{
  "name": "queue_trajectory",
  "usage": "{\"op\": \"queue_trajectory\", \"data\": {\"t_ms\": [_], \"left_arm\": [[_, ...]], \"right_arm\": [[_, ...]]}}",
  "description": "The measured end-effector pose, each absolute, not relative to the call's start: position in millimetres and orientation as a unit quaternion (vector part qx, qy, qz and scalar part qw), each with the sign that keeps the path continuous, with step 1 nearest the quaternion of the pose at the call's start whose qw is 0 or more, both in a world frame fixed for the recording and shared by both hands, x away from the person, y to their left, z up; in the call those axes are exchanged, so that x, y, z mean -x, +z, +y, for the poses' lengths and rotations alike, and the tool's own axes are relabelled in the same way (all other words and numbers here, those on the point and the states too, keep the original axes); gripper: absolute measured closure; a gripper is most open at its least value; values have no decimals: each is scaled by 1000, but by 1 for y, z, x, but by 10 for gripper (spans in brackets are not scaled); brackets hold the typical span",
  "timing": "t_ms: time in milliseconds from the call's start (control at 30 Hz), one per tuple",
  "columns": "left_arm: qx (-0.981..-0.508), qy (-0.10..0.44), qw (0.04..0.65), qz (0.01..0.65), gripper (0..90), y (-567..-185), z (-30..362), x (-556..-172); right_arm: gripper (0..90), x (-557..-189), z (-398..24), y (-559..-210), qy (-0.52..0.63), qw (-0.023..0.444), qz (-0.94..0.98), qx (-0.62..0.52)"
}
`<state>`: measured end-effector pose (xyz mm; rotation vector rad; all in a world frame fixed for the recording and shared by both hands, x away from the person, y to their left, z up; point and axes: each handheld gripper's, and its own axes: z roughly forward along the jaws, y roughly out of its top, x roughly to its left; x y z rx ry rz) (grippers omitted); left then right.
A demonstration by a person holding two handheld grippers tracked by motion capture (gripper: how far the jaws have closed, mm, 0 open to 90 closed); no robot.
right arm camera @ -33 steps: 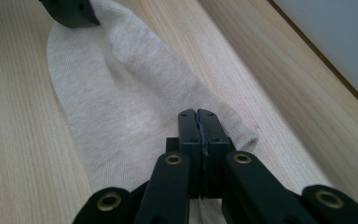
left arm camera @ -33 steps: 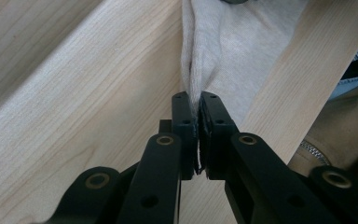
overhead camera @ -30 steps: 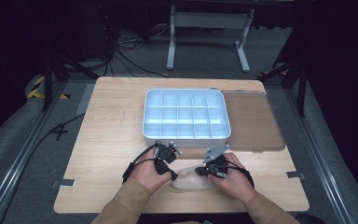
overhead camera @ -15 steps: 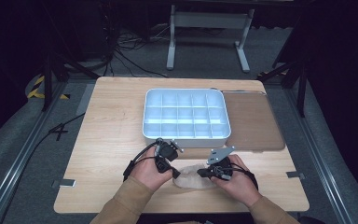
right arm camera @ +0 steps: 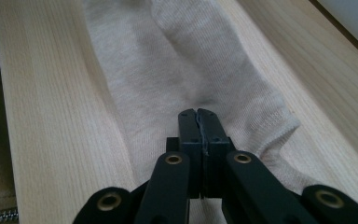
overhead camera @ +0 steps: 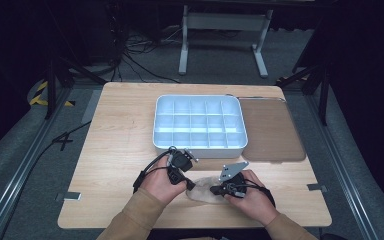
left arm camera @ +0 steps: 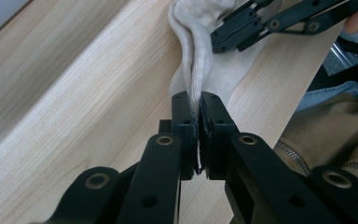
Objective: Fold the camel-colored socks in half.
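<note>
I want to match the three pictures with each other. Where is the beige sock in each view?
High view: the beige sock lies near the table's front edge, between the two hands.
Left gripper view: upper middle, its fold pinched in the left gripper.
Right gripper view: across the middle, under the right gripper.
Shared landmark: the light wooden table.
</note>
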<state>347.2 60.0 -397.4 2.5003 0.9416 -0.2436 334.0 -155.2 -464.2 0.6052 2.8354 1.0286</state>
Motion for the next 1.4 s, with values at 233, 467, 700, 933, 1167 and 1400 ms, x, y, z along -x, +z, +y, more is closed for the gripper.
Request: {"op": "queue_trajectory", "data": {"t_ms": [233, 467, 700, 933, 1167, 1400], "left_arm": [[-910, -90, 238, 327, 858, -390, 50, -344], [-905, -90, 239, 339, 858, -388, 58, -343], [-900, -86, 229, 361, 857, -386, 63, -346], [-902, -91, 223, 359, 856, -387, 61, -347], [-904, -100, 239, 341, 855, -386, 52, -345], [-901, -109, 255, 334, 854, -386, 46, -349]], "right_arm": [[900, -335, -150, -466, 343, 25, 921, -181], [900, -334, -159, -458, 349, 24, 918, -188], [900, -331, -186, -447, 318, 42, 918, -235], [900, -336, -190, -460, 309, 41, 917, -250], [900, -340, -181, -462, 323, 38, 919, -225], [900, -341, -169, -463, 330, 29, 924, -191]]}}
